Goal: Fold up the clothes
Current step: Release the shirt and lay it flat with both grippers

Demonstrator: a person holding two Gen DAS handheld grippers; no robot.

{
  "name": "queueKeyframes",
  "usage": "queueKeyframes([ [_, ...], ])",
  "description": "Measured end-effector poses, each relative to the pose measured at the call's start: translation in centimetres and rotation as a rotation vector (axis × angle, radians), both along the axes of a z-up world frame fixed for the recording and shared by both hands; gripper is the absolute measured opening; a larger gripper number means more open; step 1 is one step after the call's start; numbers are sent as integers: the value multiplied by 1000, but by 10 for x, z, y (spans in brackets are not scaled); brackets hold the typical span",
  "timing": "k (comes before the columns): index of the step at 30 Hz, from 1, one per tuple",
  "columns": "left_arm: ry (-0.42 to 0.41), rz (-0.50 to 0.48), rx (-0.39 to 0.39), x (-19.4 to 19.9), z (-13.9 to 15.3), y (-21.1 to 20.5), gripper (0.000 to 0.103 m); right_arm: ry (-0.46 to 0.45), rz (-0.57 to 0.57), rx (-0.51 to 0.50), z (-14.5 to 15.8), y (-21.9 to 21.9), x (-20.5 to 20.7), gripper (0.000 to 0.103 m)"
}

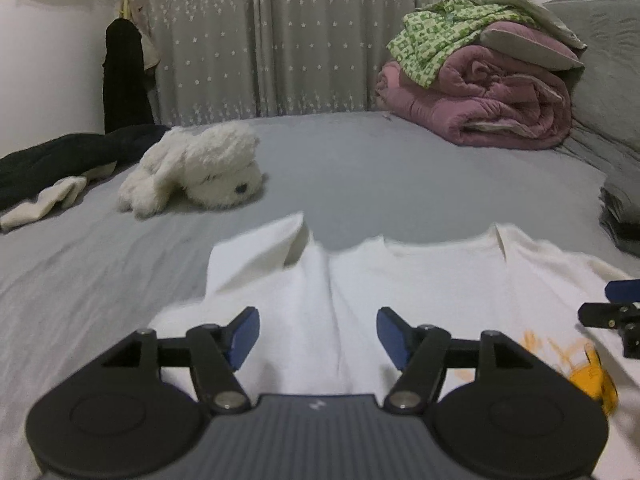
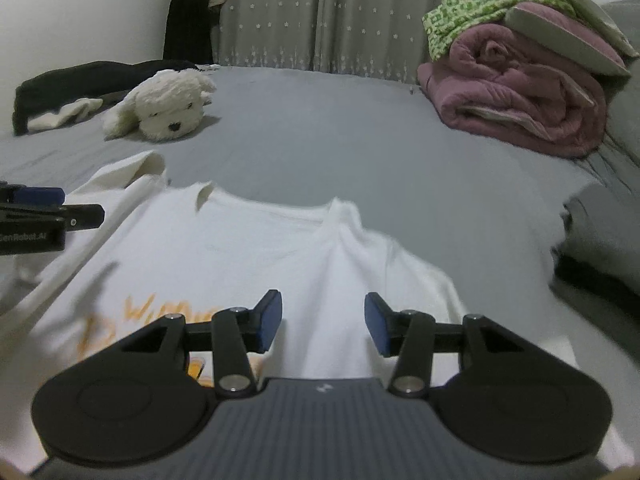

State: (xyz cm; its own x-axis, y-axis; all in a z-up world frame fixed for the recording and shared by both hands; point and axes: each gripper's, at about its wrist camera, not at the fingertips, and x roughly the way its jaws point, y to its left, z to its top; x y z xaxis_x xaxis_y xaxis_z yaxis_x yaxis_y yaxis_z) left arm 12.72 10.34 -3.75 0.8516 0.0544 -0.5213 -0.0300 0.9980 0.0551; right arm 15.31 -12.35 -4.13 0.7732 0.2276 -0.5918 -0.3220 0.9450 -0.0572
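A white T-shirt (image 1: 400, 280) with an orange print lies face up on the grey bed, collar towards the far side. It also shows in the right wrist view (image 2: 248, 248). Its left sleeve (image 1: 260, 248) is folded up at the tip. My left gripper (image 1: 318, 334) is open and empty, just above the shirt's left side. My right gripper (image 2: 323, 322) is open and empty, above the shirt's right side near the right sleeve. The right gripper also shows at the edge of the left wrist view (image 1: 616, 312), and the left gripper at the edge of the right wrist view (image 2: 44, 212).
A white plush dog (image 1: 196, 168) lies on the grey bed sheet (image 1: 380, 168) beyond the shirt. Dark clothes and a pale sock (image 1: 44, 200) lie at far left. A rolled pink quilt (image 1: 480, 96) with green cloth sits at far right. Folded grey clothes (image 2: 600, 232) lie at right.
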Motion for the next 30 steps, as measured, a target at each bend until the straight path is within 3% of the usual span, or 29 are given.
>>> queueKeyframes([
  [9,61,17,-5,-66,-26,11,66,65,-12,13,-14,-17,-64,50],
  [17,80,28,-27,-110,-28,20,72,88,-14,32,-18,-38,-118,54],
  [23,104,-17,0,-153,-29,26,73,125,4,44,-18,-53,-152,55],
  [30,144,-62,-38,-198,-27,39,76,164,19,47,-16,-66,-188,58],
])
